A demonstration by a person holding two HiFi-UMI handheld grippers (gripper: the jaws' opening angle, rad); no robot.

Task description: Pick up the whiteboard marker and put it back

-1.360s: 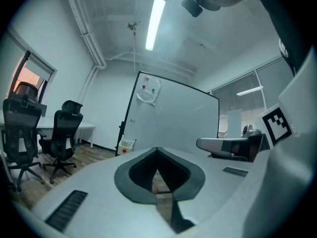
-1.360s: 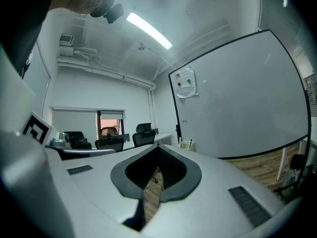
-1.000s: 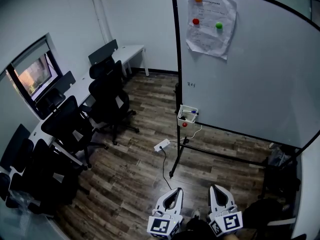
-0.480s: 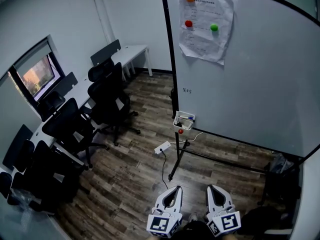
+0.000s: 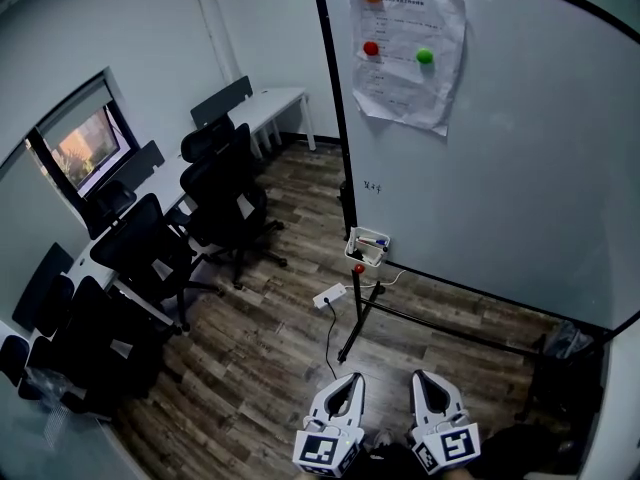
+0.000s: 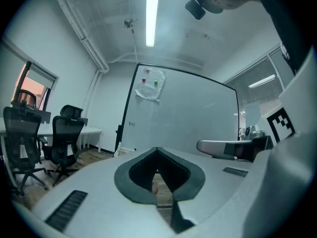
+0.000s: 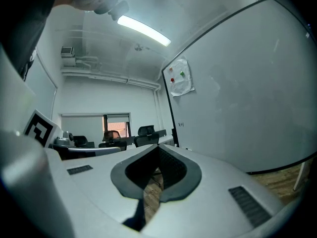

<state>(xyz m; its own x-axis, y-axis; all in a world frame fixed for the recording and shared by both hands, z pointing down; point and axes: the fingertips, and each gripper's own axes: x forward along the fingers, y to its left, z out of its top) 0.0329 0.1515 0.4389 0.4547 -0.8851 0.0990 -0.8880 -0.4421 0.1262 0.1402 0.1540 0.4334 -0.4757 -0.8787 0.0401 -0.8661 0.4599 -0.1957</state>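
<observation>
- Marker [image 5: 372,241] lies in the small white basket [image 5: 362,256] hung at the lower left edge of the whiteboard [image 5: 500,158], well apart from both grippers.
- Left gripper [image 5: 348,382]: I see its jaws pressed together, nothing between them.
- Right gripper [image 5: 424,379]: likewise closed and empty.
- Both point toward the whiteboard over the wood floor [image 5: 260,348]; office chairs [image 5: 215,193] stand off left.

Office meeting room: rolling whiteboard [image 5: 500,168], black office chairs [image 5: 220,196], white desks [image 5: 272,101], wood-plank floor [image 5: 260,353].
</observation>
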